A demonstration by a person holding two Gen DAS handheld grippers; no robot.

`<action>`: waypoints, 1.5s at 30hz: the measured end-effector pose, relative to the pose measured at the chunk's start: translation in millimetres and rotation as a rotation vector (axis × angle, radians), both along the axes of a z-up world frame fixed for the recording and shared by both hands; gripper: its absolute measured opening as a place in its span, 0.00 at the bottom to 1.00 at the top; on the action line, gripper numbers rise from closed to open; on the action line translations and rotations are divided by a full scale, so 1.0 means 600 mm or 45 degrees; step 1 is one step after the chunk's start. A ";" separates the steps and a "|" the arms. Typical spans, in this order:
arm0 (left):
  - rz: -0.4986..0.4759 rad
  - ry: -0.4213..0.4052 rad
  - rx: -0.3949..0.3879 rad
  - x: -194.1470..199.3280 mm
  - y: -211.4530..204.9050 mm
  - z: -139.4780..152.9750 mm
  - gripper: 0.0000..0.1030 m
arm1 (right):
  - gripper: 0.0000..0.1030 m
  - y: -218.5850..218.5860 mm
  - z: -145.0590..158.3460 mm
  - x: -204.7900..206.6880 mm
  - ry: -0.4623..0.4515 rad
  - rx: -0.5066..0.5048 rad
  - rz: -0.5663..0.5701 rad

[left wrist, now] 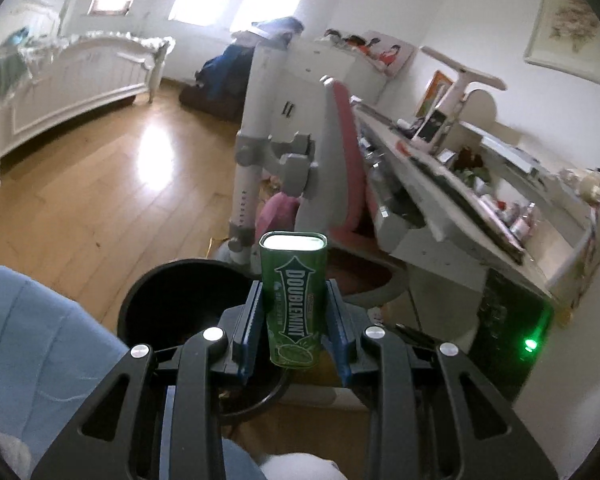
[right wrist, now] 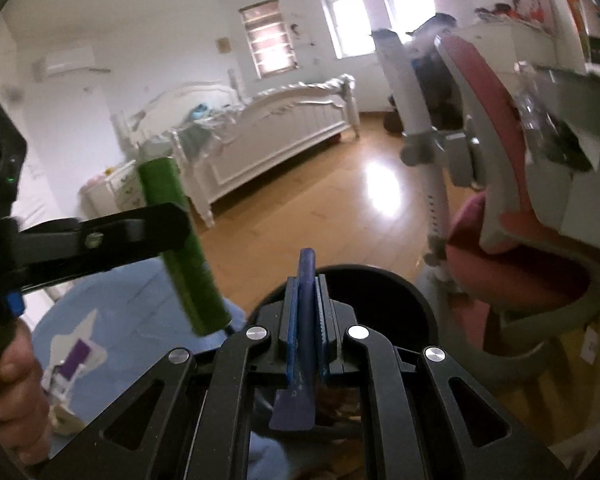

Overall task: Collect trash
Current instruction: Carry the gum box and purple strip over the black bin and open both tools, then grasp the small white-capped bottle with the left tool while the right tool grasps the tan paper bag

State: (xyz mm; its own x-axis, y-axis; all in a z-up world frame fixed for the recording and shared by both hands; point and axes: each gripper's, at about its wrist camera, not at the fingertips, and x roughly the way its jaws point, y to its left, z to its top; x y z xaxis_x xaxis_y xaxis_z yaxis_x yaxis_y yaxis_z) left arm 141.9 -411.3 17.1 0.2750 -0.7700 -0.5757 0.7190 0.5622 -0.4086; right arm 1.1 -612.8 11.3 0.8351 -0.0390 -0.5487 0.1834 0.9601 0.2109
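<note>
One black bin point(left wrist: 168, 300) on the wood floor, by a blue rug's point(left wrist: 32, 340) edge. Above its rim, one green tin point(left wrist: 294, 300) clamped upright in left gripper point(left wrist: 294, 322). One flat blue piece point(right wrist: 305, 320) pinched in right gripper point(right wrist: 306, 316).

Bedroom: wood floor point(left wrist: 100, 184) w/ glare, white bed point(right wrist: 276, 136), bright windows point(right wrist: 348, 20), pink chair point(left wrist: 340, 152), cluttered desk point(left wrist: 460, 184).
</note>
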 end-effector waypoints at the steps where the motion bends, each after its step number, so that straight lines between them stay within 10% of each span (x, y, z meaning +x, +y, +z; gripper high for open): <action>1: 0.006 0.007 0.013 0.005 0.005 -0.008 0.30 | 0.09 -0.008 -0.009 0.004 0.008 0.006 -0.003; 18: 0.081 0.101 0.149 0.089 -0.012 -0.087 0.33 | 0.11 -0.040 -0.084 0.087 0.111 0.087 0.004; 23: 0.162 0.083 0.114 0.098 0.010 -0.071 0.77 | 0.73 -0.044 -0.089 0.102 0.108 0.094 -0.027; 26: 0.155 0.057 0.118 0.093 0.032 -0.052 0.78 | 0.74 -0.035 -0.080 0.096 0.092 0.102 -0.022; 45: 0.476 0.026 0.261 -0.051 0.461 -0.023 0.81 | 0.74 0.261 0.008 0.046 0.103 0.153 0.489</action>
